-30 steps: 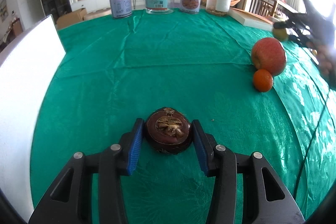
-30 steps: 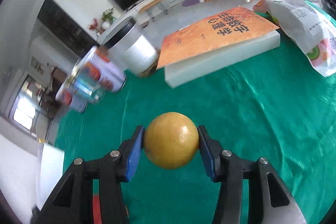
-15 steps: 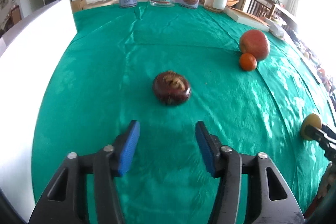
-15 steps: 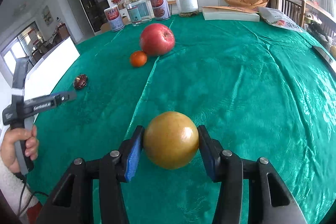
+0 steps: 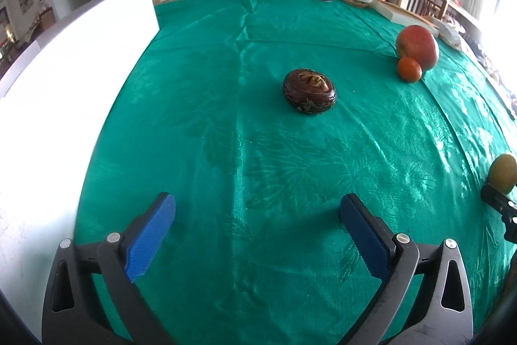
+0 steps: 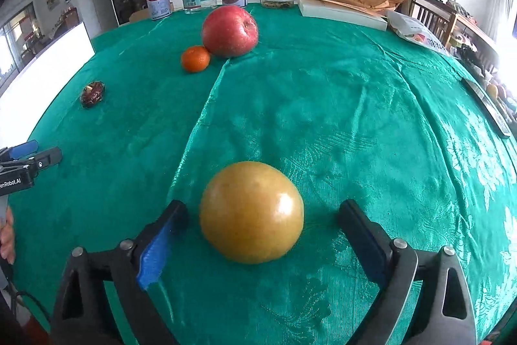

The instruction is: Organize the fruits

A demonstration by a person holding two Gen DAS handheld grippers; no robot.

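Both tools have just let go. The right tool (image 6: 258, 235) was pinching the yellow round fruit (image 6: 251, 211) half a second ago; its jaws have just been opening and now stand spread, with the fruit between them resting on the green-clothed table (image 6: 355, 118) and a clear gap on each side. The left tool (image 5: 255, 222) has also just been opening and is spread wide with nothing between its jaws; the dark brown fruit (image 5: 309, 90) it held a second ago now lies well ahead of it on the cloth. So two fruits look newly set down, likely a placing step finished for each hand. The yellow fruit is smooth, glossy and nearly spherical. Further back, the red apple (image 6: 230, 30) and the small orange (image 6: 195, 58) sit touching each other.
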